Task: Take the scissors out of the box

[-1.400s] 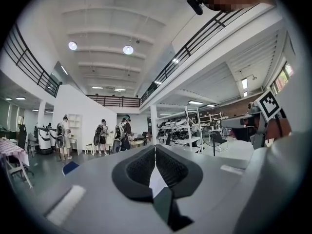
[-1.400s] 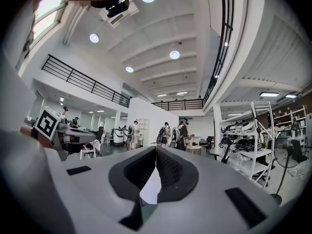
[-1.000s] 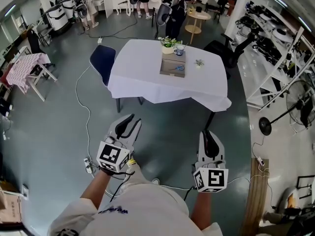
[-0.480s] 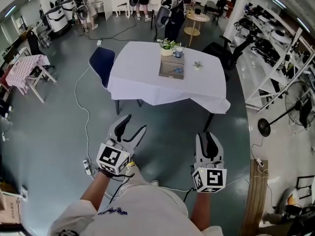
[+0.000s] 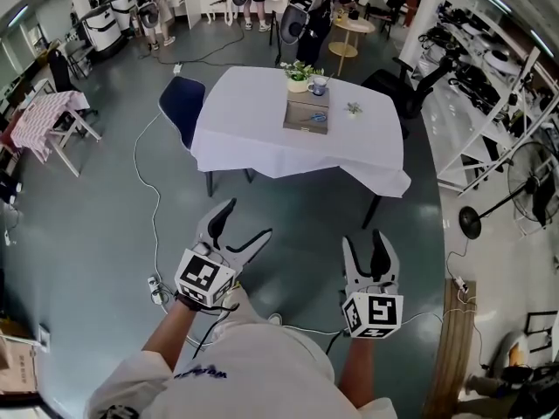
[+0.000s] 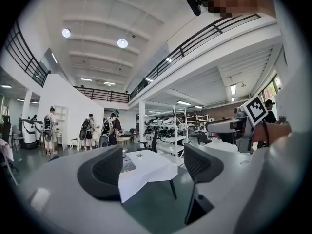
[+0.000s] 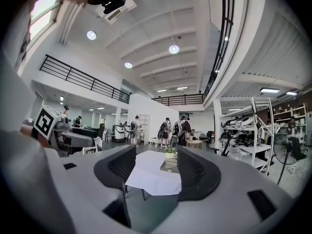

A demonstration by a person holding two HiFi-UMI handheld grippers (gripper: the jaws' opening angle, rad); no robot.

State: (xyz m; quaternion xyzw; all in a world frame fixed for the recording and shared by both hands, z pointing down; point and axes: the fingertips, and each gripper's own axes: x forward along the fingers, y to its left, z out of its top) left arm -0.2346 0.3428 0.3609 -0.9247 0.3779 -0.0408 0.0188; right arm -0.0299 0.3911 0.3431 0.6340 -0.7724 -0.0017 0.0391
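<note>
A shallow cardboard box [image 5: 307, 114] lies on a table under a white cloth [image 5: 262, 138], far ahead of me. Something blue shows in the box, probably the scissors' handles [image 5: 312, 120]; too small to be sure. My left gripper [image 5: 247, 220] and right gripper [image 5: 362, 243] hover over the grey floor, well short of the table. Both have just been opening and stand open with nothing between the jaws. In the left gripper view the table [image 6: 151, 168] shows between the open left gripper's [image 6: 153, 167] jaws. In the right gripper view the box [image 7: 169, 166] sits between the right gripper's [image 7: 155, 168] jaws.
A potted plant [image 5: 299, 75] and a cup [image 5: 318, 85] stand behind the box. A blue chair [image 5: 182, 103] is at the table's left. Cables run over the floor [image 5: 148, 190]. A standing fan [image 5: 533, 182] and shelves are on the right; people stand at the back.
Both grippers' jaws have spread from nearly shut to wide apart. The hands have stayed in about the same place.
</note>
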